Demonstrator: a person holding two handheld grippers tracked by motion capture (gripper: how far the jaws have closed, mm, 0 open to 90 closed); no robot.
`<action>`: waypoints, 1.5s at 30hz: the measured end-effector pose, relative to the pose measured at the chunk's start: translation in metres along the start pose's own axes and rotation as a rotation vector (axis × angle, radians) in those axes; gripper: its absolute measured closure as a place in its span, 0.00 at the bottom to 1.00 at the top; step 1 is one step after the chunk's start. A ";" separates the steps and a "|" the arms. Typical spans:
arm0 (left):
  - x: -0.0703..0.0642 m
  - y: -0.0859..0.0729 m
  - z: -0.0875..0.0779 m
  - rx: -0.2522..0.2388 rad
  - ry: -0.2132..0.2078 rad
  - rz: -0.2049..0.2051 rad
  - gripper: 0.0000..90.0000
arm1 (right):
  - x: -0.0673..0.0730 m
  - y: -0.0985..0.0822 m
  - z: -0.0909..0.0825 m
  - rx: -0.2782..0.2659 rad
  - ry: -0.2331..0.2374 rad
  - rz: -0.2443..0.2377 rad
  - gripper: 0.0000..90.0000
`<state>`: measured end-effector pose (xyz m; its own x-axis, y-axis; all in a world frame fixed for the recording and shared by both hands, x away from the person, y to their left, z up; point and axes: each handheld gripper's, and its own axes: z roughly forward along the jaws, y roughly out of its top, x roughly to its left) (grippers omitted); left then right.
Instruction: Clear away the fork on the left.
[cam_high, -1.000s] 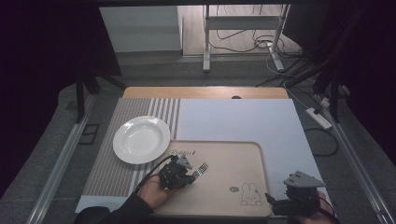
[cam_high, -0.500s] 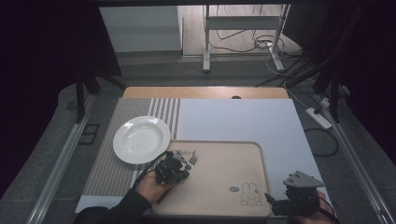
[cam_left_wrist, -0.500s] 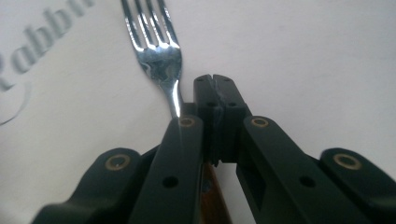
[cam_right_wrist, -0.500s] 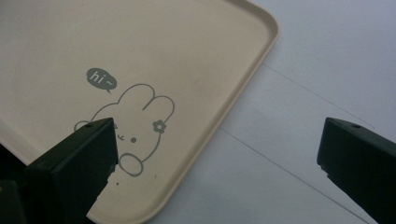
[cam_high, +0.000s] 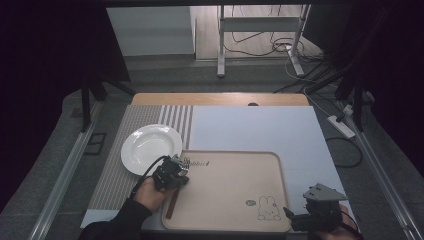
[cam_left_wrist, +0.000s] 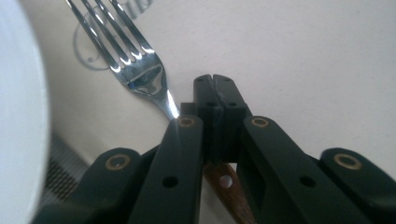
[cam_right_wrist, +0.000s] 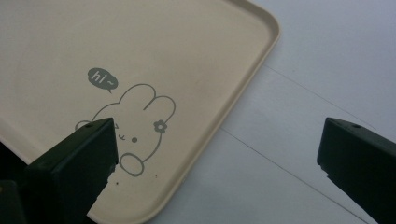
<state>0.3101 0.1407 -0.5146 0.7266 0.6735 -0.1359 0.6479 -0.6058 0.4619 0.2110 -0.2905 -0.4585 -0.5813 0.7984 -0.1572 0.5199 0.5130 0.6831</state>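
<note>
Fork (cam_left_wrist: 140, 70), wood-handled, clamped at its neck in the closed left gripper (cam_left_wrist: 216, 93) over the tray's (cam_high: 277, 172) left edge beside the plate (cam_high: 150, 145); right gripper (cam_right_wrist: 219, 154) idle, jaws apart; risk: thin neck pivoting, tines striking plate rim.

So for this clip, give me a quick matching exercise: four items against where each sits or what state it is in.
Items:
1. fork
2. plate
3. left gripper
4. right gripper

Places or states:
A. jaws wide apart, above the tray's rabbit corner
B. on the striped mat, left of the tray
C. jaws together, clamped on a handle
D. tines forward over the tray's left edge, beside the plate

Pairs: 1-D, 2-B, 3-C, 4-A
</note>
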 end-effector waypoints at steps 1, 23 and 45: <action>0.001 -0.001 0.000 0.001 0.004 -0.003 0.99 | 0.000 0.000 0.000 0.000 0.000 0.000 0.00; -0.002 -0.009 -0.019 -0.053 0.010 0.030 0.76 | 0.000 0.000 0.001 0.003 -0.003 0.001 0.00; 0.006 -0.022 -0.037 -0.139 -0.022 0.022 0.29 | 0.000 0.000 0.001 0.006 -0.005 0.007 0.00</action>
<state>0.2919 0.1740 -0.4932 0.7459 0.6505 -0.1432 0.5952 -0.5545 0.5816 0.2119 -0.2906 -0.4590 -0.5746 0.8033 -0.1563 0.5273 0.5095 0.6800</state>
